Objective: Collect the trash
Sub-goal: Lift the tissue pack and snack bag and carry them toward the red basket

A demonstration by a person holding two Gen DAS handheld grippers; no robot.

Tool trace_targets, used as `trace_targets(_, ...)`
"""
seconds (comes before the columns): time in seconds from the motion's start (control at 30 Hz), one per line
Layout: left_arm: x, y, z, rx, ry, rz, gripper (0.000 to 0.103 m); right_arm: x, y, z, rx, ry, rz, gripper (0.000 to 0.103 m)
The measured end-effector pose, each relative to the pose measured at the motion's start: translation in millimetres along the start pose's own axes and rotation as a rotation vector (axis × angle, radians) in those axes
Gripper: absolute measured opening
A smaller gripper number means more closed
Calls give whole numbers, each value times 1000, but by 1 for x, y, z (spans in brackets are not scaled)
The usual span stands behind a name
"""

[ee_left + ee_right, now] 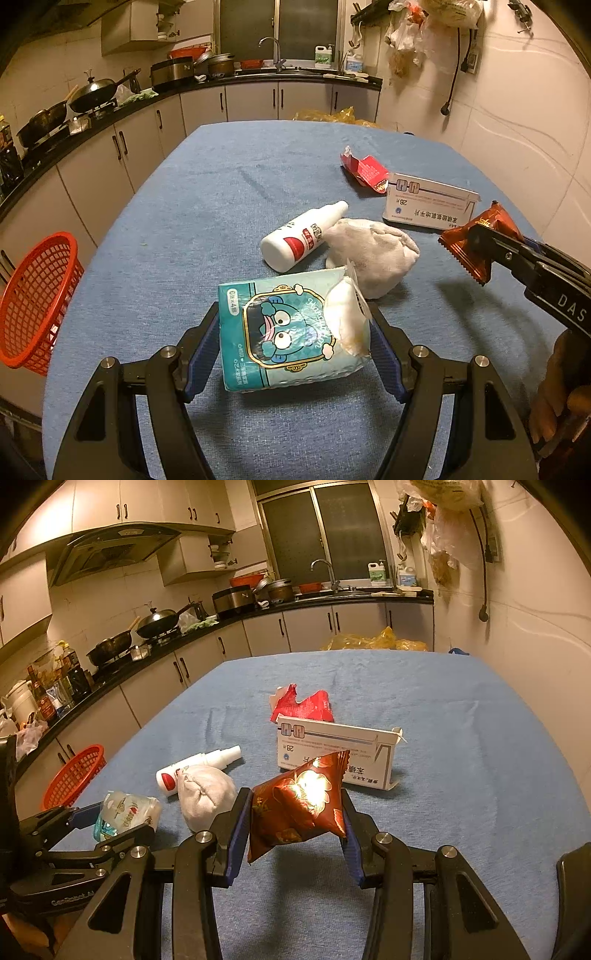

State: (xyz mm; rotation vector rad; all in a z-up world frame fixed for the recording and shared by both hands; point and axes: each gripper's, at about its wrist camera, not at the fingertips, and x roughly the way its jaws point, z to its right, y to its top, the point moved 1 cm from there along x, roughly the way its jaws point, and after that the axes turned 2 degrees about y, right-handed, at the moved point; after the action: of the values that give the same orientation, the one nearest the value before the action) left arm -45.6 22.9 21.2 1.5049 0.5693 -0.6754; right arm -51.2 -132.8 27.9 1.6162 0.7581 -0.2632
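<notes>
My left gripper [293, 343] is shut on a teal tissue pack [291, 328] with a cartoon face, held just above the blue table [221, 192]. It also shows in the right wrist view [125, 814]. My right gripper [295, 812] is shut on a dark red foil wrapper [299, 805], lifted over the table's right side; the wrapper also shows in the left wrist view [476, 240]. A red mesh basket [37, 299] hangs off the table's left edge. A torn red wrapper [364, 170], a white medicine box [428, 203], a white bottle [303, 236] and a grey cloth ball [369, 254] lie on the table.
Kitchen counters [110, 114] with woks and pots run along the left and far side. Yellow plastic bags [332, 114] sit beyond the far table edge. A wall with a hanging plug stands at the right.
</notes>
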Motion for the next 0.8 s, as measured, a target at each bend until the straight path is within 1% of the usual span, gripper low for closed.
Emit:
trace_targets(0.1,0,1,2,5,-7,6,72,2,-1,-1,-1,7,-8,48)
trace_targets(0.43,-7,0,-1,12,5,17,72,1,-1,-5,-14,10,-11,48)
trace_targets(0.6,-18,-1,-9,0,5,36,72,-4,-1,-12,-30,5,-4,48)
trace_targets(0.8,-27,-3,-23,-25,14,51,72,-12,-1,-28,-39,32,-7,48)
